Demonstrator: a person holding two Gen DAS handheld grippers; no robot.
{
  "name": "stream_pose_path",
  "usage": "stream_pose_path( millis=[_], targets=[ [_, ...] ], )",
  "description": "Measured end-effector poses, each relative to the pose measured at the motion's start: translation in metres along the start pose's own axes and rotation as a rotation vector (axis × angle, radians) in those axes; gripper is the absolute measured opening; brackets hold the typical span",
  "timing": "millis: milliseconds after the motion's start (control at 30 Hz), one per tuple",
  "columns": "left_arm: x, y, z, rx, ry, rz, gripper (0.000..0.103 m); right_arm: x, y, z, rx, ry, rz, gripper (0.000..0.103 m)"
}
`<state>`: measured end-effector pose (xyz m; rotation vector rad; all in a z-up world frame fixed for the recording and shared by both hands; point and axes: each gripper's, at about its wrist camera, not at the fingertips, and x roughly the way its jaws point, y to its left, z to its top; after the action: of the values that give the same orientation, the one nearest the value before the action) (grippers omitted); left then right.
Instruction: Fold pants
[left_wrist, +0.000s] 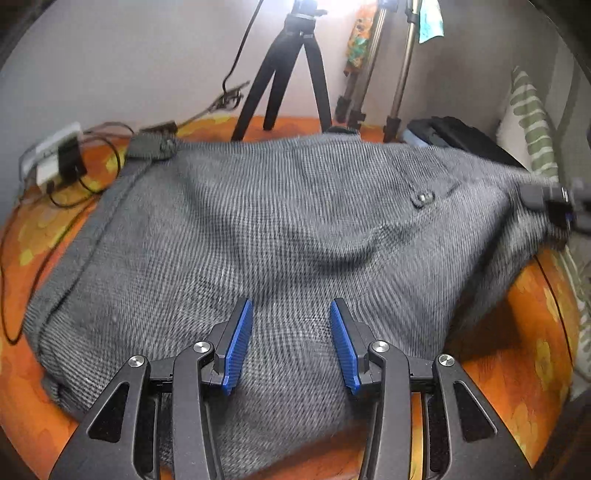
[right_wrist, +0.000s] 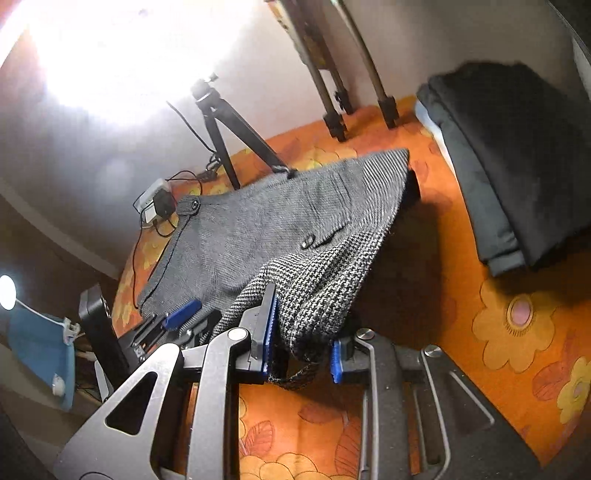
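Through my left wrist camera, the grey woven pants (left_wrist: 280, 229) fill the middle of the view, spread over the orange flowered surface (left_wrist: 517, 332). My left hand-held gripper (left_wrist: 291, 341) sits at six o'clock with its blue pads apart, poised over the cloth and clamping nothing. The waistband runs from eight o'clock up toward eleven, and a buttoned pocket (left_wrist: 423, 197) shows at about two o'clock. At three o'clock, blurred, my other hand-held gripper pulls a corner of the fabric up off the surface. A black tripod (left_wrist: 291, 74) stands at twelve.

Through my right wrist camera, my right hand-held gripper (right_wrist: 301, 354) at six o'clock has its jaws closing, with a bunched fold of the pants (right_wrist: 258, 229) between the pads, the left pad already against it. The cloth rises from there like a tent toward twelve o'clock, casting a dark shadow at one. A stack of dark folded clothes (right_wrist: 517, 158) lies at two o'clock, well apart.

By my reading, the fold has only begun: one edge is lifted, nothing is laid over yet, and the left side remains ungripped. Carrying this edge across, then folding again, is left.
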<state>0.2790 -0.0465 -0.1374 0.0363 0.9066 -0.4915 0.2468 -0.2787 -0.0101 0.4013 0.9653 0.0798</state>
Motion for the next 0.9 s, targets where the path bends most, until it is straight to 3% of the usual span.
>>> stream_pose_path(
  millis=[233, 467, 700, 900],
  targets=[
    [-0.018, 0.019, -0.003, -0.05, -0.035, -0.035, 0.042, -0.001, 0.066, 0.021, -0.187, -0.024, -0.099, 0.023],
    [-0.066, 0.092, -0.005, -0.187, -0.129, 0.053, 0.042, 0.011, 0.14, 0.017, -0.385, -0.029, -0.126, 0.022],
    [-0.115, 0.165, -0.018, -0.336, -0.204, 0.141, 0.042, 0.059, 0.217, -0.003, -0.55, 0.018, -0.117, 0.02],
    [-0.137, 0.205, -0.032, -0.409, -0.239, 0.195, 0.042, 0.116, 0.271, -0.035, -0.663, 0.09, -0.103, 0.017]
  ],
)
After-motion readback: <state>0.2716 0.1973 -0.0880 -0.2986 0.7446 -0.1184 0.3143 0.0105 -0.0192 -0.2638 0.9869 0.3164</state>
